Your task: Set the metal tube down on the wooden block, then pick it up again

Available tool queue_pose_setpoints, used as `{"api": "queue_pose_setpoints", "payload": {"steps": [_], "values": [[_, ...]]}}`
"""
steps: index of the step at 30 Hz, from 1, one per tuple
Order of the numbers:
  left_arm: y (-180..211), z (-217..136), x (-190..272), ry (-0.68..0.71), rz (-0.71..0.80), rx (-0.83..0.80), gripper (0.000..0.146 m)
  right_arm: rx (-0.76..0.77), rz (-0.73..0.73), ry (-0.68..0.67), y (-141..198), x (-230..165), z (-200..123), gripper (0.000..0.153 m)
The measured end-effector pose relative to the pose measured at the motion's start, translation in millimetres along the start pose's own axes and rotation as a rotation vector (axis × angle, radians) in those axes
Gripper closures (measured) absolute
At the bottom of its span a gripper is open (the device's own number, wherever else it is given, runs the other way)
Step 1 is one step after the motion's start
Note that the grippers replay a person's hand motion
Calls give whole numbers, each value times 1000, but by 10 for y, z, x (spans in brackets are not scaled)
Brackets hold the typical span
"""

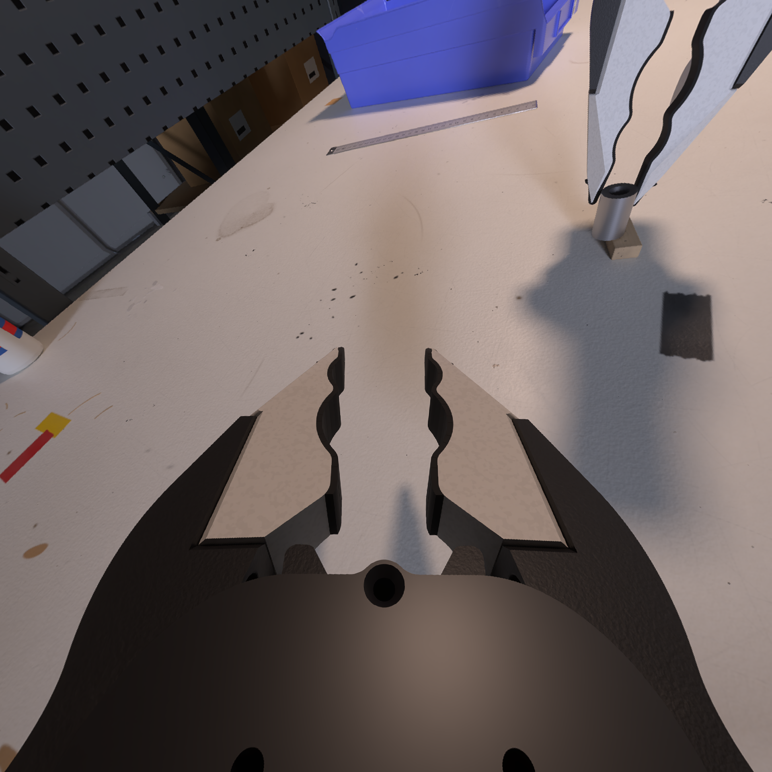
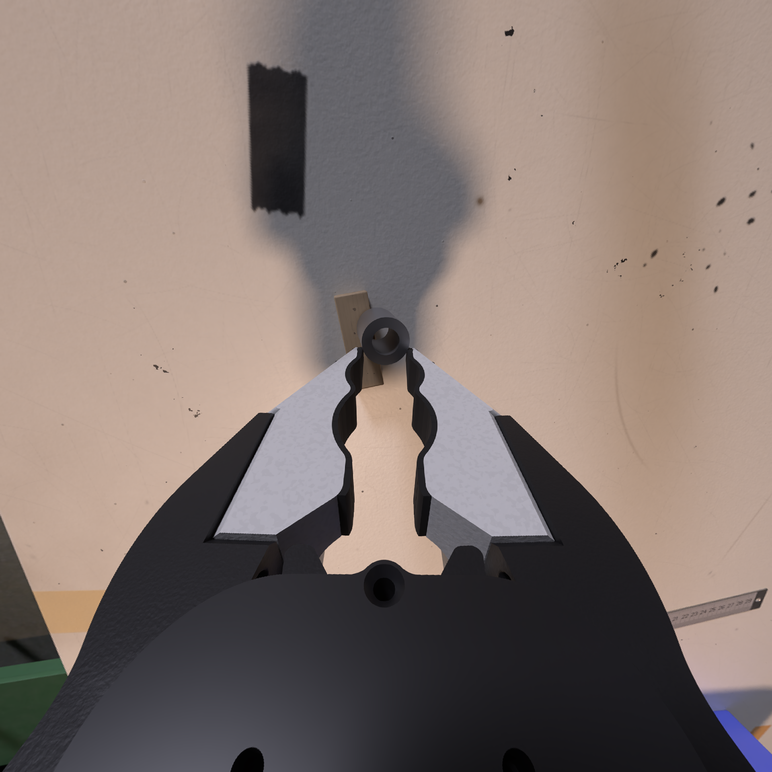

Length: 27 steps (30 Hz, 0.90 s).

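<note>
The metal tube (image 1: 610, 217) stands upright with its lower end on the small wooden block (image 1: 626, 246) at the right of the table. My right gripper (image 1: 616, 198) comes down from above and its fingertips are shut on the tube's top end. The right wrist view looks down the tube's bore: the tube (image 2: 366, 339) sits between the very tips of my right gripper (image 2: 385, 353), with the block (image 2: 353, 311) under it. My left gripper (image 1: 384, 351) is open and empty, low over the table and well to the left of the tube.
A blue bin (image 1: 438, 54) and a steel ruler (image 1: 430, 127) lie at the far side. A black tape patch (image 1: 687, 326) is on the table near the block. A dark pegboard wall (image 1: 104, 83) runs along the left edge. A green box (image 2: 25, 689) shows at the lower left.
</note>
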<state>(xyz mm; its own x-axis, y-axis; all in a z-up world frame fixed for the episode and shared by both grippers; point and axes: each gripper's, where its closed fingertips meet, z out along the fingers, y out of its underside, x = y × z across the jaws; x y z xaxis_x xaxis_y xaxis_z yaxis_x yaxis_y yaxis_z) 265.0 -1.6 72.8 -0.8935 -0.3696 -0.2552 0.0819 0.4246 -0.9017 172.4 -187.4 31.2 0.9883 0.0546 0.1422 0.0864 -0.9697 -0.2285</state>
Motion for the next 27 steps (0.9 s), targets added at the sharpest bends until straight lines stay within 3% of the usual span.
{"api": "queue_pose_setpoints", "payload": {"steps": [27], "values": [[15,10,21,7,14,-12,109,-30,5,-17,10,-8,5,133]]}}
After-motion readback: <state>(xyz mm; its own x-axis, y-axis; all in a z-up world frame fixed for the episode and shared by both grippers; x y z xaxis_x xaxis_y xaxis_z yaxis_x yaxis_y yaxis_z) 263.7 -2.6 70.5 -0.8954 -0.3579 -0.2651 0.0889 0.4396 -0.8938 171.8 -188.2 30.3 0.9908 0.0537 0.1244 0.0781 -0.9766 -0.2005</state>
